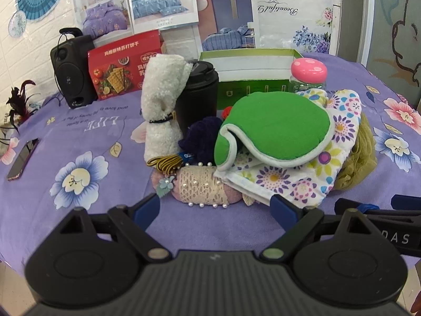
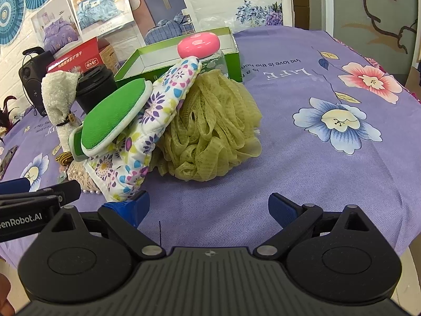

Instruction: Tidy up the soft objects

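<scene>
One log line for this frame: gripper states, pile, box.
left gripper: open | right gripper: open | green pad: atop floral mitt | green box: open

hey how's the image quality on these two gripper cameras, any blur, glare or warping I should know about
Left wrist view: even indoor light, strong fisheye bending at the edges, green pad sharp, left gripper slightly soft. Right wrist view: same warping, dark corners, olive mesh pouf crisp, mild sheen on the pink lid, no harsh shadows.

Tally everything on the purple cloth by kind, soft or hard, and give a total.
Soft: 7 (white towel roll, green pad, floral mitt, olive mesh pouf, dark purple pouf, lace roll, striped ribbon)
Hard: 6 (green box, black cup, pink-lidded jar, red box, speaker, phone)
Total: 13
</scene>
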`<action>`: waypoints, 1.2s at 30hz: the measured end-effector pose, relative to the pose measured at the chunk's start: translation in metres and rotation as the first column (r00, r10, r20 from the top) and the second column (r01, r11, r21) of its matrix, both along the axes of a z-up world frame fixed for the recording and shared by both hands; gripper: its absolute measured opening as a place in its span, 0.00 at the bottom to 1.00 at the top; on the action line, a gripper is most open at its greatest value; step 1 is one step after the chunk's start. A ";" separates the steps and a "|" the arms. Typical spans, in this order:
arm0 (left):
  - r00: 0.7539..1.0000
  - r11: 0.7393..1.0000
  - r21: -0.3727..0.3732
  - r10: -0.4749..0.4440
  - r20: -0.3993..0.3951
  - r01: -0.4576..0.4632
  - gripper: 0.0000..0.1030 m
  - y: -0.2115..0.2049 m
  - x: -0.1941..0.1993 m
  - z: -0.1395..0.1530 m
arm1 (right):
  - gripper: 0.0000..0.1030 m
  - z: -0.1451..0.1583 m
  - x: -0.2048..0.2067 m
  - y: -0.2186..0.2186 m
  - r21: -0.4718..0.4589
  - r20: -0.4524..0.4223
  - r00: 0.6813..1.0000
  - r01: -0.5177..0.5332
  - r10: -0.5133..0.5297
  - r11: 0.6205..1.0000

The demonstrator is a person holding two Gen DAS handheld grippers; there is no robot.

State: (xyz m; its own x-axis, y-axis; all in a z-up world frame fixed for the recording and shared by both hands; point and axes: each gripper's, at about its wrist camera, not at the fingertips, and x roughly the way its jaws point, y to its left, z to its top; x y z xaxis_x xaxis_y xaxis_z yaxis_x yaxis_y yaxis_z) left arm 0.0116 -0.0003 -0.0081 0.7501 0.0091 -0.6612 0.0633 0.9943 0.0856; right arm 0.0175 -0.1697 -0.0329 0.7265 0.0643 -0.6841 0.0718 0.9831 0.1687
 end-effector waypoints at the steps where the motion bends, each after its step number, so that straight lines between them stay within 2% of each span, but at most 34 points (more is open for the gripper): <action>1: 1.000 1.000 0.004 0.002 0.000 -0.002 0.89 0.001 0.000 0.000 | 0.82 0.000 0.000 0.000 -0.002 -0.001 1.000 -0.002 0.002 1.000; 7: 0.999 0.998 0.029 0.048 -0.003 -0.048 0.89 0.016 0.017 -0.002 | 0.82 -0.002 0.007 -0.004 -0.006 -0.015 1.000 -0.002 0.001 1.000; 13: 0.993 0.991 0.065 0.116 0.029 -0.117 0.89 0.051 0.031 0.004 | 0.82 0.014 0.006 -0.007 -0.057 0.030 1.000 -0.001 0.003 0.998; 18: 0.984 0.979 0.095 0.175 0.037 -0.178 0.89 0.068 0.057 0.010 | 0.82 0.023 0.013 -0.015 -0.028 0.056 0.998 0.008 -0.006 1.000; 24: 0.983 0.978 0.105 0.173 0.059 -0.178 0.89 0.069 0.103 0.018 | 0.82 0.027 0.018 -0.019 -0.008 0.069 0.998 0.011 -0.011 1.000; 28: 0.993 0.990 0.087 0.112 0.037 -0.114 0.89 0.066 0.121 0.014 | 0.82 0.028 0.018 -0.026 0.004 0.072 0.997 0.028 -0.028 1.000; 32: 0.995 0.991 0.098 0.090 0.052 -0.094 0.89 0.060 0.131 0.012 | 0.82 0.040 0.014 -0.032 0.042 0.135 0.990 0.045 -0.051 0.998; 36: 0.989 0.975 0.173 0.132 0.064 -0.142 0.89 0.057 0.149 0.007 | 0.82 0.057 0.013 -0.017 0.051 0.227 0.974 -0.030 0.018 0.998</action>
State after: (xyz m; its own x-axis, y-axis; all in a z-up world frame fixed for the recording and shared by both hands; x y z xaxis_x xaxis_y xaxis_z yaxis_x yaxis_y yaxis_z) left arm 0.1601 0.0564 -0.0006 0.7670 0.2275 -0.6000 -0.0817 0.9621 0.2603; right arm 0.0305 -0.1871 0.0239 0.8598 0.1156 -0.4974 0.0025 0.9731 0.2304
